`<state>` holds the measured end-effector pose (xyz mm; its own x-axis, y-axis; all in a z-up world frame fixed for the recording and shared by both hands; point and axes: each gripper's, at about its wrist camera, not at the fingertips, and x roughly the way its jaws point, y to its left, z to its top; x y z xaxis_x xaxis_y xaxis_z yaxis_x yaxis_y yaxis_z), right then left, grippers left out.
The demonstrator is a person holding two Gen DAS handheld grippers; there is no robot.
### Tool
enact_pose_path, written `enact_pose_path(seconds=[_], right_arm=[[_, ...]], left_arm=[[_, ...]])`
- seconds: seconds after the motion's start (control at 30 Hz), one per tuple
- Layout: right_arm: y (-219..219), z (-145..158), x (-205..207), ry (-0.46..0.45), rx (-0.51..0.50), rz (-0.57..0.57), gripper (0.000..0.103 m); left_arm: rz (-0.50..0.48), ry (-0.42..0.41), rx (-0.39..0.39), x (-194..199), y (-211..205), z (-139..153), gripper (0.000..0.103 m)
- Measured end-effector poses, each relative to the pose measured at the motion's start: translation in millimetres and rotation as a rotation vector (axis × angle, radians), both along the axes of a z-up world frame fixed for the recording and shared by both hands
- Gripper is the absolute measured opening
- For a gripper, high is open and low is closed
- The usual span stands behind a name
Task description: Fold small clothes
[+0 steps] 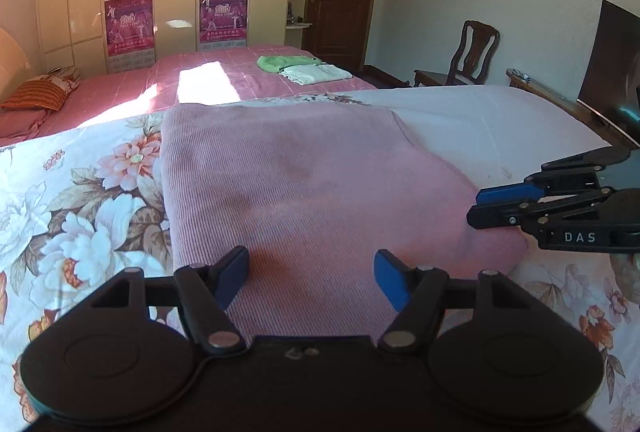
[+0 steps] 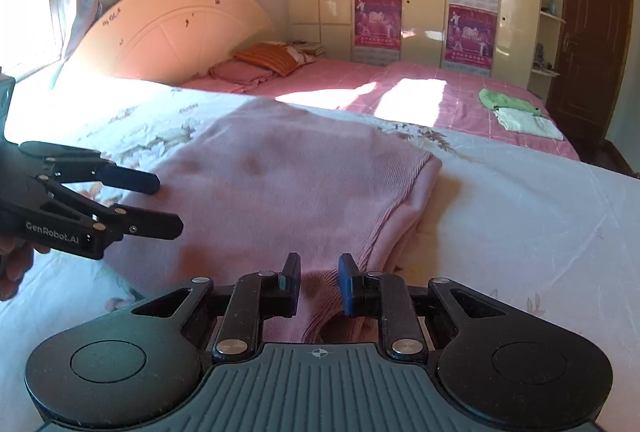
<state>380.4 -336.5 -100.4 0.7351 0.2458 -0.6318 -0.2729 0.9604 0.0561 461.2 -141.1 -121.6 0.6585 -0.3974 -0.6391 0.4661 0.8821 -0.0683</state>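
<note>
Pink ribbed garment lies folded flat on the floral bedsheet, centre of the left wrist view, its near edge hidden under the left gripper. Left gripper jaws are spread wide over the fabric with nothing between them; whether the blue pads touch the cloth is hard to tell. Right gripper enters at 3 o'clock, cut off by the frame edge, tips at the garment's right edge. Its fingers look stacked and close together from this angle.

In the right wrist view the right gripper shows a narrow gap with a bunched fold of the pink garment rising between the pads. Contact with the cloth is not clear, so I cannot tell if it is gripping. The garment's near part is hidden behind the gripper body. Left gripper sits at 9 o'clock, fingers parted, above the garment's left side; the hand holding it is mostly cut off.

Behind, at 1 o'clock, a green cloth and a white folded cloth lie touching on the pink checked bed. Striped pillow lies by the headboard. Window glare washes out the bedsheet at 10 o'clock.
</note>
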Motion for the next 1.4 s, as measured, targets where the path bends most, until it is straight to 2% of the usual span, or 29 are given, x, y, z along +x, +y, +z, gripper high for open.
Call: enact_pose_path(seconds=[0.17,0.27,0.33,0.47,0.53,0.57,0.6,0.67,0.77,0.87,0.93,1.0,1.07,1.13,1.17,1.2,1.23,1.3,1.33,1.37,1.4], right_arm=[[-4.5,-11.2,2.1,0.039,-0.038,-0.073,0.020],[-10.2,-19.3,-0.8,0.076,0.000,-0.082,0.020],[-10.6,-23.0,-3.2,0.075,-0.003,-0.077,0.020],[-21.9,-27.1,-3.6,0.092,0.067,-0.103,0.020],[-24.8,-24.0,-4.2,0.098,0.080,-0.108,0.020],[-24.9,-18.1,-7.0,0.096,0.082,-0.118,0.020],[-25.4,-12.9,-8.9,0.086,0.089,-0.126,0.021],[-23.8,1.0,-14.5,0.043,0.104,-0.123,0.020],[-13.9,10.9,-8.9,0.010,0.070,-0.112,0.020],[-10.8,5.4,4.8,0.034,0.070,-0.124,0.020],[-13.1,-7.9,17.3,0.110,0.069,-0.142,0.020],[-21.5,-8.2,19.2,0.130,0.121,-0.160,0.021],[-34.3,2.3,15.2,0.107,0.206,-0.180,0.021],[-53.3,5.8,17.1,0.102,0.314,-0.214,0.023],[-61.5,4.4,21.4,0.115,0.350,-0.242,0.048],[-72.6,2.7,26.7,0.122,0.397,-0.270,0.081],[-78.8,0.4,30.0,0.126,0.437,-0.261,0.083],[-93.3,-5.3,41.6,0.170,0.530,-0.247,0.080],[-97.6,-8.4,45.9,0.189,0.563,-0.237,0.075],[-101.4,-11.9,50.4,0.211,0.590,-0.233,0.063],[-105.2,-15.7,54.8,0.236,0.607,-0.235,0.060]], left_arm=[[0.023,0.023,-0.016,-8.1,8.8,-4.0,0.068],[0.032,0.050,-0.012,-15.5,15.1,-15.4,0.068],[0.028,0.038,-0.001,-22.6,17.7,-20.0,0.068],[0.026,0.033,-0.001,-29.5,24.3,-18.4,0.068],[0.032,0.025,-0.005,-32.6,28.6,-11.4,0.068],[0.041,0.016,-0.006,-33.9,31.1,-8.0,0.074],[0.059,-0.004,-0.004,-36.3,32.9,-3.4,0.084],[0.077,-0.048,-0.013,-35.3,40.0,4.2,0.085],[0.114,-0.046,-0.009,-16.3,44.5,9.6,0.083],[0.169,0.011,-0.025,8.5,47.4,4.1,0.084],[0.180,0.131,0.018,27.2,47.1,-11.7,0.084],[0.180,0.119,0.012,26.7,47.8,-10.6,0.084],[0.169,0.087,-0.001,24.7,48.2,-2.6,0.083],[0.150,0.077,-0.065,29.0,52.2,1.9,0.085],[0.147,0.091,-0.100,34.3,54.4,2.7,0.085],[0.140,0.120,-0.142,42.0,56.7,2.4,0.085],[0.134,0.150,-0.179,50.9,57.9,0.9,0.085],[0.142,0.207,-0.228,64.9,63.0,-4.3,0.074],[0.156,0.249,-0.257,73.2,67.3,-9.0,0.071],[0.175,0.275,-0.275,78.2,70.4,-12.0,0.070],[0.189,0.298,-0.295,84.0,74.4,-15.8,0.074]])
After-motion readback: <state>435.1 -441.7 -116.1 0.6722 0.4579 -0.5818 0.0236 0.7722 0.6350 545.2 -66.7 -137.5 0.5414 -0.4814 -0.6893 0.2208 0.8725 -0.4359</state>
